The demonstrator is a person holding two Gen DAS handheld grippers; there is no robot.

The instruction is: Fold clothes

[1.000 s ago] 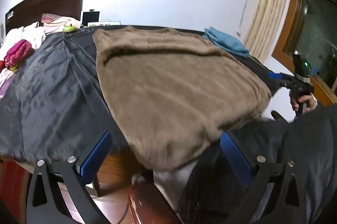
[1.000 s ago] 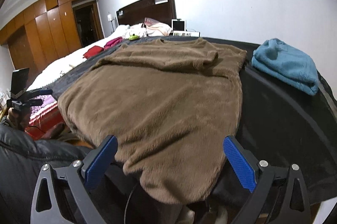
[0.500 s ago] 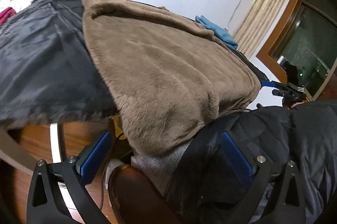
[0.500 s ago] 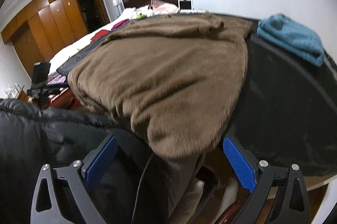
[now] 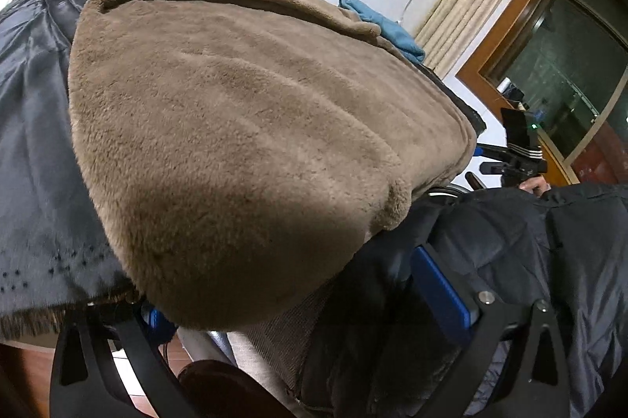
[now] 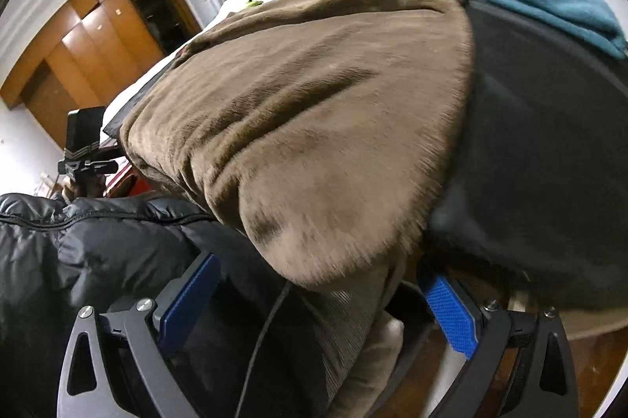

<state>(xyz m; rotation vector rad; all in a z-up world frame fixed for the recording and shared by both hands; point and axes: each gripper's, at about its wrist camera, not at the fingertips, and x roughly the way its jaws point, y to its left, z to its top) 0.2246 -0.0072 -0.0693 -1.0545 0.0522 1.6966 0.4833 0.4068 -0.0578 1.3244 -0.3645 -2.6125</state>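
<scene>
a: where's the sweater (image 5: 243, 127)?

b: draped over the dark sheet (image 6: 541, 151), hem past its edge. my left gripper (image 5: 302, 304) and right gripper (image 6: 318, 296) gape wide below it, empty.

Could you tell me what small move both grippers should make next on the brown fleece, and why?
Probably ease both forward and close on the hem. The left gripper and right gripper are open, each just below a near corner of the brown fleece garment, whose hem overhangs the edge of the dark cover. Neither pinches it yet, so no fold can begin.
</scene>
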